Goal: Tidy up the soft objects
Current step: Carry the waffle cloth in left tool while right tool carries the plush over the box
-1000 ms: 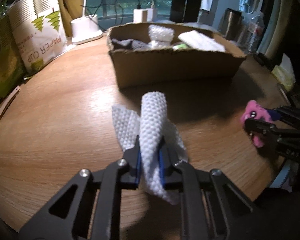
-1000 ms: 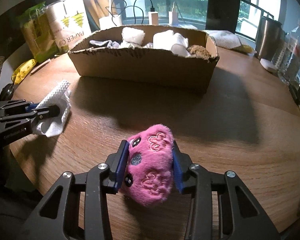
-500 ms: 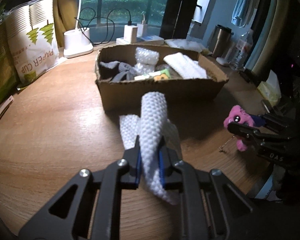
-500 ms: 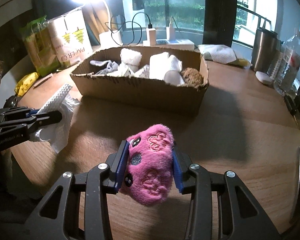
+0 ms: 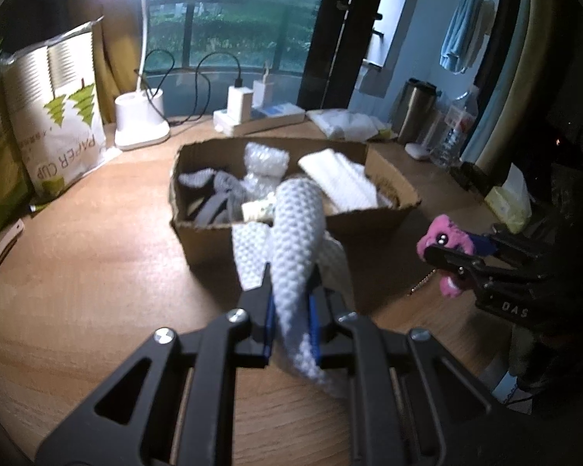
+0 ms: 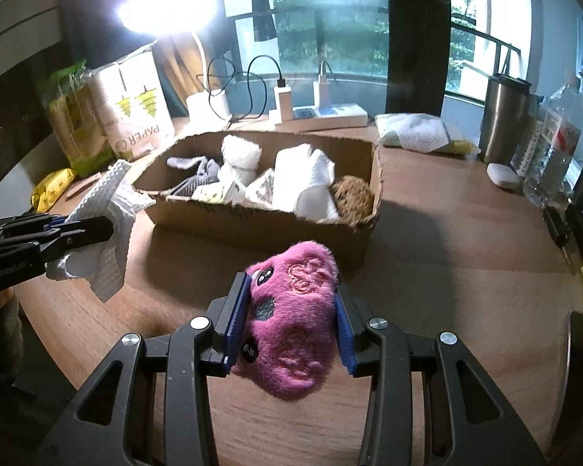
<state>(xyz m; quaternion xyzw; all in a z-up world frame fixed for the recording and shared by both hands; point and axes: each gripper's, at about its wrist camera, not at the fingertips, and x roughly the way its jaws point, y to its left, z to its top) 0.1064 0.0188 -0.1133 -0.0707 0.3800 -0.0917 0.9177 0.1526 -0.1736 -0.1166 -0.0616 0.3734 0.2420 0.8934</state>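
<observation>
Above the wooden bench [image 5: 77, 279], left claw [image 5: 289, 308] pinched tight on a white embossed foam sheet [image 5: 297, 233], rolled into a cone between the blue pads, loose flaps hanging to either side. Off the bench surface, tip of the roll overlapping the near wall of the cardboard box [image 5: 373, 225] in the left wrist view. Seen from the right wrist camera, same sheet [image 6: 105, 209] draped over the left claw [image 6: 85, 229] at the left edge, just beside the box's near left corner.

Right claw [image 6: 291, 318] clamped on a pink plush toy [image 6: 291, 322], jaws partway apart with the blue pads pressed into its fur on both sides, black bead eyes facing left, embroidered swirls on top. Held clear of the bench, in front of the cardboard box [image 6: 252, 229]. From the left wrist camera, toy [image 5: 443, 240] and right claw [image 5: 452, 262] at the right, a thin bead chain dangling beneath.

Inside the box: grey knit fabric [image 6: 198, 178] at the left, bubble wrap [image 5: 266, 161] behind it, a white folded towel [image 6: 303, 182] in the middle, a brown fuzzy ball [image 6: 353, 196] at the right end. Beyond the box, a paper cup pack [image 5: 58, 124], a lit desk lamp [image 5: 140, 124], a power strip [image 6: 330, 114] with chargers, a steel tumbler [image 6: 503, 116].
</observation>
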